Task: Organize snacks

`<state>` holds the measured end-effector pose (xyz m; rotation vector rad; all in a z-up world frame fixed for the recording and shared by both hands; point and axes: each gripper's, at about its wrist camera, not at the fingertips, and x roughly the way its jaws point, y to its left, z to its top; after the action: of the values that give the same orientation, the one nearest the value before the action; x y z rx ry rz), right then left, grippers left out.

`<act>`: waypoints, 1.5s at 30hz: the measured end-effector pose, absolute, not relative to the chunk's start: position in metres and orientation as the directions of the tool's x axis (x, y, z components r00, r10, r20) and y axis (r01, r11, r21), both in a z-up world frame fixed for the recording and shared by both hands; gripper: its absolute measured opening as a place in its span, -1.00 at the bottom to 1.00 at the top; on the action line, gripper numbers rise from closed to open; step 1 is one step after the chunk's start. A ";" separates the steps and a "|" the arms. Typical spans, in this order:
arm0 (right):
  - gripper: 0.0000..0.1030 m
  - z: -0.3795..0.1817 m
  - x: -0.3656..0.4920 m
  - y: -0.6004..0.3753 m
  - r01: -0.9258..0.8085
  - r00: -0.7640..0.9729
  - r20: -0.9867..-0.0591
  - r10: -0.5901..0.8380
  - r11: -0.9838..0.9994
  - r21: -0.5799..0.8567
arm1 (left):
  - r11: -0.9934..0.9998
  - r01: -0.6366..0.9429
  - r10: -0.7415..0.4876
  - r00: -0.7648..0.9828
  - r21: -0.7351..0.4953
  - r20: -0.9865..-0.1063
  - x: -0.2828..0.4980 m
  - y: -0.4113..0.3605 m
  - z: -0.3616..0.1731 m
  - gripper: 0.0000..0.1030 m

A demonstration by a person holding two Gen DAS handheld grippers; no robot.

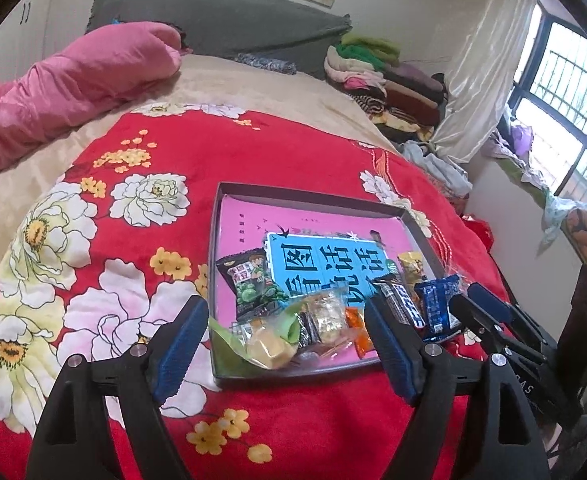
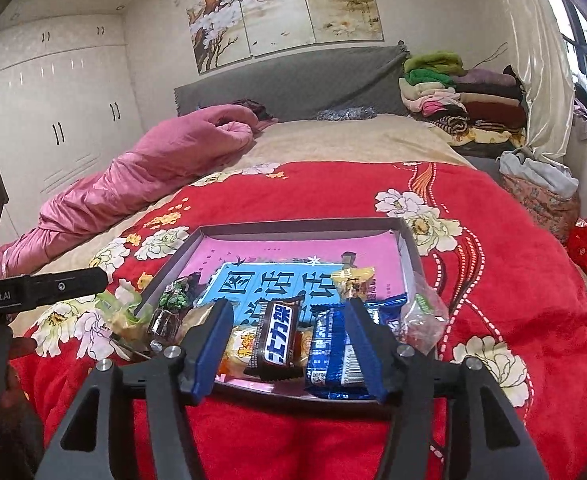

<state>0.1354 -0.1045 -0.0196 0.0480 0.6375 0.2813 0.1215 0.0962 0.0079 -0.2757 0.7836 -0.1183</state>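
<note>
A shallow grey tray (image 1: 215, 240), lined with a pink sheet that bears a blue printed panel (image 1: 325, 264), is set on a red flowered blanket (image 1: 133, 208) spread over a bed, and the snacks are gathered along its near edge. Going from the left in the left wrist view, a dark packet printed with green peas (image 1: 249, 284) is seen lying flat, then a cluster of clear-wrapped yellow and gold sweets (image 1: 293, 332), then a small orange sweet (image 1: 359, 330), a dark chocolate bar (image 1: 397, 300) and a blue packet (image 1: 439, 304) at the right corner, with a gold-wrapped sweet (image 1: 411, 266) behind them. The left gripper (image 1: 285, 348) is held over the tray's near edge with its jaws spread wide, and nothing is pressed between them. The right gripper (image 2: 287, 350) is held over the same edge, its jaws likewise parted; the chocolate bar and the blue packet are framed between its blue pads (image 2: 213, 354) but are not clamped. A pink quilt (image 1: 73, 84) is bunched at the far left of the bed.
</note>
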 end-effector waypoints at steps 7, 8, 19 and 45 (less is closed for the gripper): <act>0.29 -0.010 0.122 -0.113 -0.229 0.771 -0.575 0.273 0.962 0.150 | 0.965 -0.003 -0.185 0.700 -0.262 -0.690 0.108 0.088 0.011 0.58; 0.33 -0.010 0.121 -0.113 -0.229 0.769 -0.576 0.276 0.961 0.154 | 0.966 -0.009 -0.181 0.696 -0.260 -0.695 0.106 0.088 0.011 0.58; 0.49 -0.016 0.083 -0.110 -0.186 0.729 -0.643 0.235 0.972 0.144 | 0.968 -0.031 -0.173 0.633 -0.248 -0.754 0.078 0.072 -0.003 0.59; 0.79 -0.017 0.029 -0.105 -0.157 0.696 -0.702 0.150 0.986 0.055 | 0.992 0.011 -0.109 0.601 -0.129 -0.791 0.025 0.037 -0.002 0.59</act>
<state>0.0290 -0.1048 -0.0166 -0.0096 0.7821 0.1711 0.0250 0.0370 -0.0020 -0.1150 0.9235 -0.0696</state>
